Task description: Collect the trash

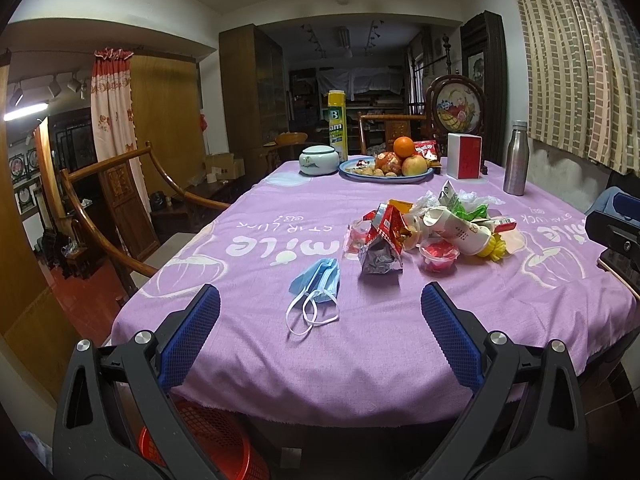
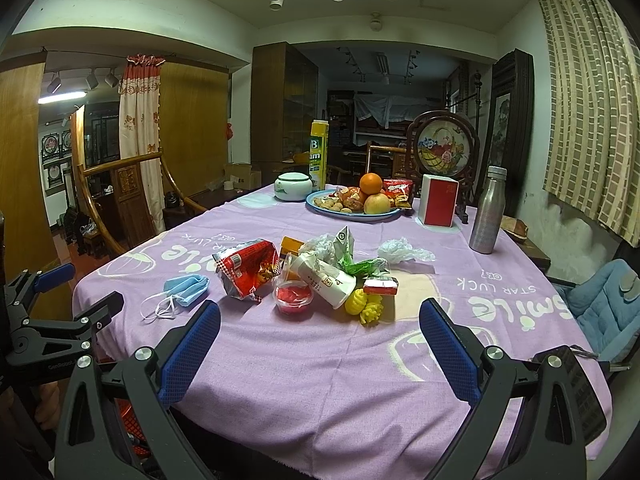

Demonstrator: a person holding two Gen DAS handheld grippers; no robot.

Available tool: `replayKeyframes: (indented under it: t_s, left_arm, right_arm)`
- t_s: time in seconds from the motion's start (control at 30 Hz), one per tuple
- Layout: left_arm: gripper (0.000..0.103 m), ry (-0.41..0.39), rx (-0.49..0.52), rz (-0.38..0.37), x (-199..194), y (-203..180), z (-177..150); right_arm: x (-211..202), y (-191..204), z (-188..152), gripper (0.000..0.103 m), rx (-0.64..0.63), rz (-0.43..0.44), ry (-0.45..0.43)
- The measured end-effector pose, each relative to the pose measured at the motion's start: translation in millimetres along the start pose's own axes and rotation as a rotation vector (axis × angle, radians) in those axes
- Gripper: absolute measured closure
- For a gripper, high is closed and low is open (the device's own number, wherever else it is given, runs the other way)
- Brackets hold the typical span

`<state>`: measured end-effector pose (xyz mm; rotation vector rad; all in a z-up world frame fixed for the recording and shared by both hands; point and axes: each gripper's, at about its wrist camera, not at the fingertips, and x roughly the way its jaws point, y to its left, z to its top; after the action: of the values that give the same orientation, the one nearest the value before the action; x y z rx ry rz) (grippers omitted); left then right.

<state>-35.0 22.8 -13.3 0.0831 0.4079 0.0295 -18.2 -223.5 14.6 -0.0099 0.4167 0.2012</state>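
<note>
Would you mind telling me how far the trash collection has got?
Nothing looks collected yet. Both grippers, left and right, are open and empty, held short of the litter. Still on the tablecloth: the mask, snack bag, paper cup, red tub and other wrappers. A red basket shows below the table edge.

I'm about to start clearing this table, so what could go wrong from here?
1. The face mask has loose ear loops, which could slip from a pinch.
2. The red jelly cup sits against the paper cup, so grabbing one may scatter the pile.
3. The fruit plate isn't trash; avoid it.
</note>
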Motion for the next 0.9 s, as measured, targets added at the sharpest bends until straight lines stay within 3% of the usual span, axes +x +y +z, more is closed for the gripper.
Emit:
replayKeyframes:
  t_s: [0.53, 0.9]
  left_arm:
    - [0.006, 0.019, -0.002, 0.001, 6.1, 2.8, -7.8]
    - [0.006, 0.156, -0.065, -0.043, 53.6, 26.4, -16.6]
  right_arm:
    - [5.5, 4.3, -3.9, 0.006, -0.001, 0.009, 0.016]
    - [54.8, -4.2, -22.0, 0.006, 0.026, 0.046, 0.146]
